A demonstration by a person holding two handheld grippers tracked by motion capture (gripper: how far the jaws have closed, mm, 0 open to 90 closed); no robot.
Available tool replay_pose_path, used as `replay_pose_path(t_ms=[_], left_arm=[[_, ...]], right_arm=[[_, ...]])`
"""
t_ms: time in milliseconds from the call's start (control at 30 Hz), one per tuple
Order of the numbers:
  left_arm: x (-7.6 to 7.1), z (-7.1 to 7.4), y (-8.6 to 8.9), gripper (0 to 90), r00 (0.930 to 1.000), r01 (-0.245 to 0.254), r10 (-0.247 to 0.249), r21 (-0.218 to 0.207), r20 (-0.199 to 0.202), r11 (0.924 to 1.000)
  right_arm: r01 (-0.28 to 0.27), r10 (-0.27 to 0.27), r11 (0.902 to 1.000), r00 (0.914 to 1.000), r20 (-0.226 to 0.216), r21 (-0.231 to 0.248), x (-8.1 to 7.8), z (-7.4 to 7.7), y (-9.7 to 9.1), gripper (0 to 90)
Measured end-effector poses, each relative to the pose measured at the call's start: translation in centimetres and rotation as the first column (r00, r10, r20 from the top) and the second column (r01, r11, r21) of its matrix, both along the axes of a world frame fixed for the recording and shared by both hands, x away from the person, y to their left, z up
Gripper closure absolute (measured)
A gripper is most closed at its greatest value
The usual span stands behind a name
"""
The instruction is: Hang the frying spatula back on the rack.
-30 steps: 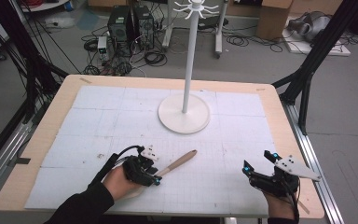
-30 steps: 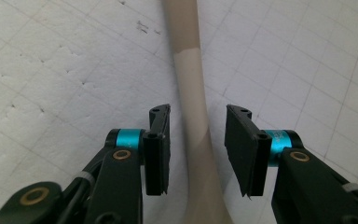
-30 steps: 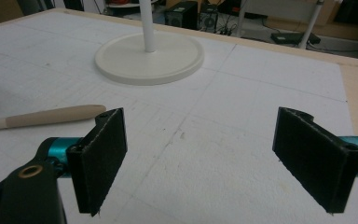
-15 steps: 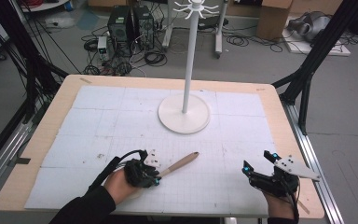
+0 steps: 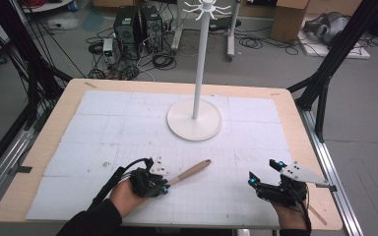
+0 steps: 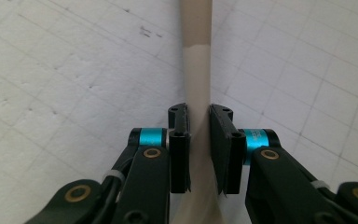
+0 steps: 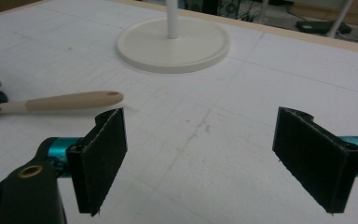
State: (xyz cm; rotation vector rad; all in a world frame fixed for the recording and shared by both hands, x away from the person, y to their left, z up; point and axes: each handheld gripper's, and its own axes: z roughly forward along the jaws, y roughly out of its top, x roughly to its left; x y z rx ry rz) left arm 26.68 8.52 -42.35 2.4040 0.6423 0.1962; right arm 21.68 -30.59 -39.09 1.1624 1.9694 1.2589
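The left hand-held gripper is sitting low at the near left of the surface, and its two black jaws are pinching the pale part of a spatula. In the left gripper view the pads are pressing on either side of the light, flat stem of the spatula, which is running straight up between them; the jaws have just been closing on it. The spatula is lying flat on the white gridded sheet that is covering the surface, its wooden handle pointing away from the left hand-held gripper toward the middle of the surface and slightly toward the far side. In the right gripper view the rounded handle end, with a small hole in it, is showing at the left.

The right hand-held gripper is hovering near the near right corner, well apart from the spatula, with its jaws spread wide and nothing between them.

A white stand, with a round flat base and a tall thin pole, is standing upright beyond the spatula near the middle of the far half of the surface. Its top is carrying a ring of short white hooks.
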Motion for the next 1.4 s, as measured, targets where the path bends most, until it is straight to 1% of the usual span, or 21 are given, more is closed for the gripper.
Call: replay_pose_path(t_ms=[67, 100, 167, 200, 267, 300, 333, 367, 433, 467, 533, 567, 600, 633, 700, 733, 900, 1000, 1200, 1367, 1400], left_arm=[[0.1, 0.2, 0.5, 77.8, 0.9997, -0.025, 0.025, -0.045, 0.003, 0.9987], [0.1, 0.2, 0.5, 77.8, 0.9997, -0.025, 0.025, -0.045, 0.003, 0.9987], [0.0, 0.7, 1.1, 77.7, 0.9983, -0.048, 0.051, -0.103, 0.027, 0.9936], [0.0, 0.7, 1.1, 77.7, 0.9983, -0.048, 0.051, -0.103, 0.027, 0.9936], [-0.2, 1.5, 1.8, 77.7, 0.9953, -0.073, 0.083, -0.169, 0.050, 0.9829], [-0.2, 1.5, 1.8, 77.7, 0.9953, -0.073, 0.083, -0.169, 0.050, 0.9829], [-0.3, 1.8, 2.1, 77.7, 0.9942, -0.079, 0.091, -0.191, 0.057, 0.9784], [-0.4, 2.1, 2.3, 77.7, 0.9920, -0.092, 0.108, -0.214, 0.066, 0.9725], [-0.5, 2.6, 2.8, 77.7, 0.9877, -0.106, 0.131, -0.252, 0.085, 0.9620], [-0.6, 3.1, 3.1, 77.7, 0.9823, -0.116, 0.152, -0.276, 0.110, 0.9540], [-0.7, 3.5, 3.4, 77.7, 0.9759, -0.123, 0.168, -0.286, 0.139, 0.9503], [-0.7, 3.5, 3.4, 77.7, 0.9759, -0.123, 0.168, -0.286, 0.139, 0.9503], [-0.9, 3.9, 3.5, 77.7, 0.9721, -0.121, 0.174, -0.299, 0.157, 0.9464], [-0.9, 3.9, 3.5, 77.7, 0.9721, -0.121, 0.174, -0.299, 0.157, 0.9464], [-1.2, 4.2, 3.5, 77.7, 0.9690, -0.112, 0.176, -0.325, 0.174, 0.9390], [-1.3, 4.3, 3.5, 77.7, 0.9680, -0.109, 0.175, -0.328, 0.179, 0.9384], [-1.6, 4.8, 3.5, 77.7, 0.9639, -0.097, 0.176, -0.351, 0.200, 0.9313], [-1.7, 5.1, 3.4, 77.7, 0.9634, -0.086, 0.169, -0.356, 0.208, 0.9303], [-2.0, 5.6, 3.3, 77.7, 0.9576, -0.075, 0.168, -0.361, 0.234, 0.9297], [-2.1, 6.0, 3.5, 77.7, 0.9547, -0.078, 0.174, -0.362, 0.241, 0.9289], [-2.1, 6.1, 3.5, 77.7, 0.9514, -0.081, 0.181, -0.366, 0.249, 0.9272]], right_arm=[[-0.024, 0.024, 0.9997, 0.9997, -0.005, 0.008, 0.1, 0.1, 0.7, 16.3], [-0.024, 0.024, 0.9997, 0.9997, -0.005, 0.008, 0.1, 0.1, 0.7, 16.3], [-0.057, 0.058, 0.9976, 0.9983, -0.004, 0.038, 0.5, 0.2, 1.8, 16.2], [-0.057, 0.058, 0.9976, 0.9983, -0.004, 0.038, 0.5, 0.2, 1.8, 16.2], [-0.104, 0.105, 0.9936, 0.9944, -0.011, 0.043, 1.0, 0.4, 3.5, 15.6], [-0.104, 0.105, 0.9936, 0.9944, -0.011, 0.043, 1.0, 0.4, 3.5, 15.6], [-0.123, 0.123, 0.9912, 0.9923, -0.012, 0.050, 1.1, 0.3, 4.2, 15.7], [-0.155, 0.157, 0.9852, 0.9873, -0.023, 0.073, 1.4, 0.4, 5.5, 15.6], [-0.172, 0.174, 0.9815, 0.9844, -0.024, 0.084, 1.7, 0.4, 6.1, 15.6], [-0.193, 0.197, 0.9743, 0.9800, -0.025, 0.116, 2.0, 0.6, 7.5, 14.6], [-0.227, 0.232, 0.9667, 0.9725, -0.024, 0.118, 2.5, 0.9, 9.1, 14.4], [-0.242, 0.246, 0.9629, 0.9692, -0.017, 0.120, 2.8, 1.1, 9.8, 14.4], [-0.253, 0.258, 0.9583, 0.9661, -0.016, 0.132, 3.1, 1.4, 10.5, 14.4], [-0.253, 0.258, 0.9583, 0.9661, -0.016, 0.132, 3.1, 1.4, 10.5, 14.4], [-0.273, 0.277, 0.9447, 0.9608, 0.001, 0.181, 4.3, 2.2, 12.4, 14.5], [-0.277, 0.280, 0.9429, 0.9598, 0.008, 0.185, 4.5, 2.4, 12.8, 14.5], [-0.277, 0.283, 0.9406, 0.9590, -0.006, 0.197, 5.8, 3.0, 14.8, 16.7], [-0.273, 0.288, 0.9313, 0.9574, -0.026, 0.241, 6.6, 3.2, 16.2, 23.4], [-0.273, 0.282, 0.9145, 0.9593, 0.013, 0.299, 6.9, 4.1, 16.9, 30.3], [-0.270, 0.275, 0.9145, 0.9611, 0.029, 0.301, 7.1, 5.0, 17.1, 33.7], [-0.271, 0.274, 0.9133, 0.9611, 0.036, 0.304, 7.2, 5.5, 17.3, 36.7]])
